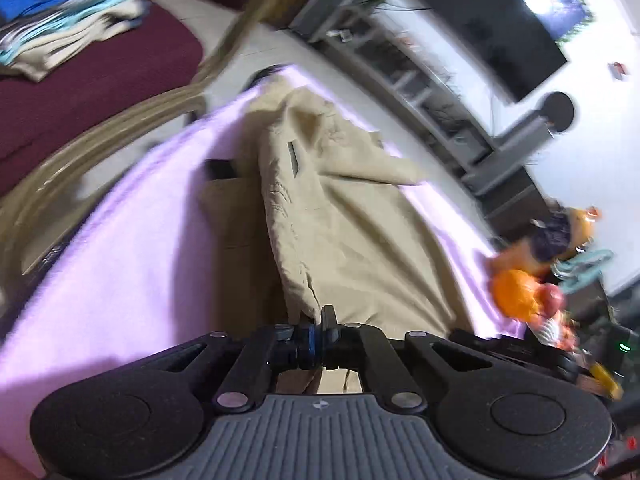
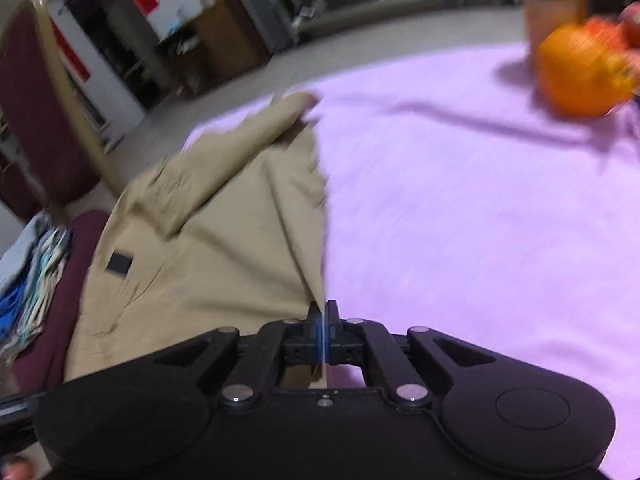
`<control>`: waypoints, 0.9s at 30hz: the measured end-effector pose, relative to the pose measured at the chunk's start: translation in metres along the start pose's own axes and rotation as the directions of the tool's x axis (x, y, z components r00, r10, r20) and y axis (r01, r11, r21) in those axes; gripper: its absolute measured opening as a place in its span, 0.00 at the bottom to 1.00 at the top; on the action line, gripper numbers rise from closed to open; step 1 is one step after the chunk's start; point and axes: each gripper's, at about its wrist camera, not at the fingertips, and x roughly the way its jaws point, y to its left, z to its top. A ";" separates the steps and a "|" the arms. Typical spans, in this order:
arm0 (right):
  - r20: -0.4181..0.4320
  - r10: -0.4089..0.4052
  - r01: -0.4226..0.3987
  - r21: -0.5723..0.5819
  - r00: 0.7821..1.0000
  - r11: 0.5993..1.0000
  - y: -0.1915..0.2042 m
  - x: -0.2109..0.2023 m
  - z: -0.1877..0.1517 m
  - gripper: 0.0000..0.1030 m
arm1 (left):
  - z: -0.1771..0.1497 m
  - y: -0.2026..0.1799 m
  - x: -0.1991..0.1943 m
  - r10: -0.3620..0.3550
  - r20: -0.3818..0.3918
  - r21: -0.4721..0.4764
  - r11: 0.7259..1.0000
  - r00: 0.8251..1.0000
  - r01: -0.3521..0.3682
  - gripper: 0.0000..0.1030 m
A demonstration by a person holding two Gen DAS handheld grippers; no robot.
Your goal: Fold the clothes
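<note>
Pinched between the shut jaws of the left gripper (image 1: 316,322): the near edge of a tan garment (image 1: 352,208), lying rumpled along a lilac cloth (image 1: 132,248) on the table. Pinched likewise in the right gripper (image 2: 321,312): another edge of the same garment (image 2: 208,248), jaws fully closed on a thin fold, fabric fanning away toward the far side. Both grips look shallow, so worth keeping tension even and lifting together to stop the cloth slipping free. Best carried over in one smooth arc, edge laid square on the opposite edge. Worth steering clear of the orange toy (image 2: 580,76) at the right. Further clothes (image 1: 68,28) piled on a maroon seat (image 1: 100,92) beyond, well apart.
</note>
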 end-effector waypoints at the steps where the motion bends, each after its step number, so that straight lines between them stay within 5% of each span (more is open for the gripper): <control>1: -0.022 -0.019 0.018 -0.008 1.000 1.000 -0.003 0.004 0.000 0.02 | -0.004 0.003 0.010 0.065 -0.035 -0.017 0.998 0.997 -0.066 0.05; 3: -0.087 -0.043 0.042 -0.007 0.995 0.999 -0.009 0.013 -0.001 0.13 | -0.008 0.011 0.018 0.138 -0.067 -0.042 0.989 0.988 -0.141 0.11; 8: -0.083 0.001 0.003 0.044 0.997 0.999 -0.012 -0.027 -0.003 0.53 | -0.009 0.019 -0.014 0.120 -0.026 -0.073 0.990 0.992 -0.122 0.33; 16: -0.024 0.213 -0.206 0.168 0.977 0.964 -0.031 -0.147 -0.022 0.75 | -0.048 0.005 -0.055 0.040 -0.047 -0.027 0.999 0.998 -0.041 0.43; 21: -0.034 0.269 -0.253 0.237 0.963 0.938 -0.039 -0.134 -0.067 0.75 | -0.064 0.000 -0.039 0.119 -0.076 0.004 0.993 0.990 -0.119 0.44; 25: -0.077 0.250 -0.223 0.257 0.965 0.940 -0.035 -0.094 -0.103 0.54 | -0.072 0.000 -0.026 0.122 -0.096 0.026 0.992 0.988 -0.120 0.41; 27: -0.101 0.253 -0.220 0.258 0.962 0.941 -0.033 -0.079 -0.112 0.54 | -0.075 -0.004 -0.022 0.128 -0.097 0.055 0.991 0.987 -0.123 0.37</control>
